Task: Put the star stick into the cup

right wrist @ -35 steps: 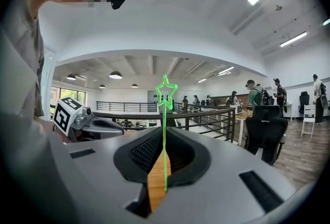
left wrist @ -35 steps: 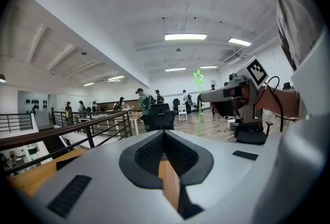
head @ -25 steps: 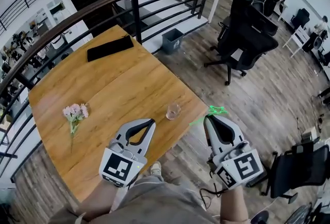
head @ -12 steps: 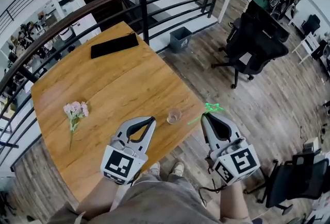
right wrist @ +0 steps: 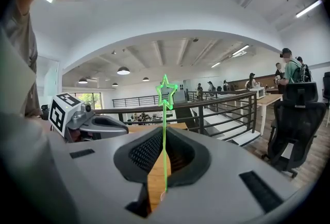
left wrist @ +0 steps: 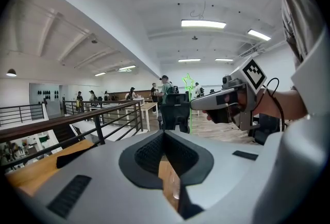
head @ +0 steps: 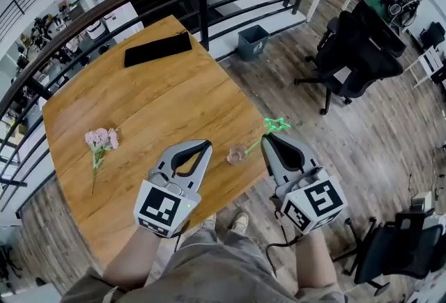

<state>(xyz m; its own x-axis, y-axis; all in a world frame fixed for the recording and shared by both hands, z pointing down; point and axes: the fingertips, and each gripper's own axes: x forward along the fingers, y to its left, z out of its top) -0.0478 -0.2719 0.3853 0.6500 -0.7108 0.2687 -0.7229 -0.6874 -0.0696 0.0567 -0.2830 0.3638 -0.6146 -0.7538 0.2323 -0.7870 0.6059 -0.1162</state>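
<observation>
Green star stick (right wrist: 164, 115) pinched in right gripper (head: 268, 138) jaws; cup (head: 237, 153) overhead; left gripper (head: 205, 146) closed, empty.

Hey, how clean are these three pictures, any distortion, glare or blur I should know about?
Head view: strong fisheye bows the railing into an arc; the light is even, with no harsh shadows. Left gripper view: dark round vignette at the corners, ceiling light panel blown out white. Right gripper view: same vignette, star stick crisp and bright against the pale ceiling.

wood floor (head: 390, 148), black railing (head: 203, 16), office chair (head: 362, 61)
</observation>
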